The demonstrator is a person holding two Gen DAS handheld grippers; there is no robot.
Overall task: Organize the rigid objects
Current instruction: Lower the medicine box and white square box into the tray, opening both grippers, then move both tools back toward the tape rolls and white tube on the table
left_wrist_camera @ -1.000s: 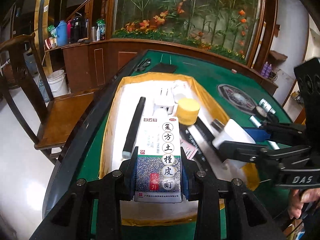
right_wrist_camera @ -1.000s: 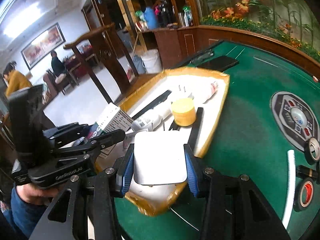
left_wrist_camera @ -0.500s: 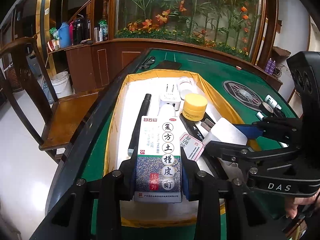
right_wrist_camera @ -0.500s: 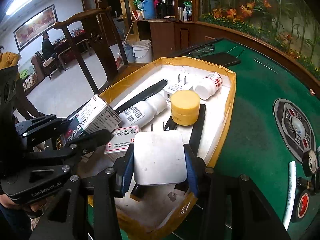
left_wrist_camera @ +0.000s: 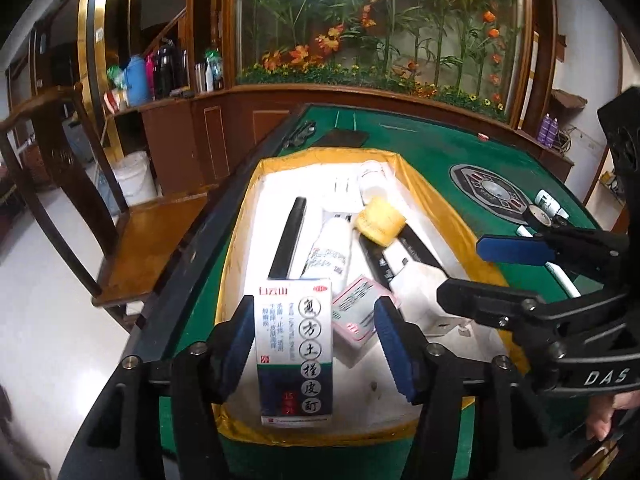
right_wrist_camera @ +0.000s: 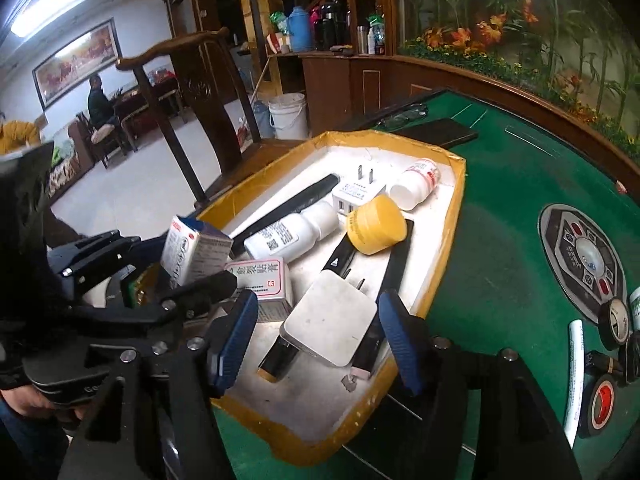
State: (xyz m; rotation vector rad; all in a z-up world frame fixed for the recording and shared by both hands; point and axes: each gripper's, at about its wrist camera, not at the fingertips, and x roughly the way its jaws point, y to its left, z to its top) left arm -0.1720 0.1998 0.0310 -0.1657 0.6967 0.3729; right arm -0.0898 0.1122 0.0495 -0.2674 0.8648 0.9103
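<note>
Lying between the spread fingers of the right gripper (right_wrist_camera: 314,336), the white charger (right_wrist_camera: 330,322) rests flat in the yellow-rimmed tray (right_wrist_camera: 458,200) — released, touching neither pad, prongs pointing away up the tray. The left gripper (left_wrist_camera: 314,350) is also parted; the medicine box (left_wrist_camera: 294,354) leans on its left pad only — long axis along the fingers, inside the tray's near end.

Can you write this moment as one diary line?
left gripper: open, medicine box between fingers | right gripper: open, white charger between fingers | both items in yellow tray
</note>
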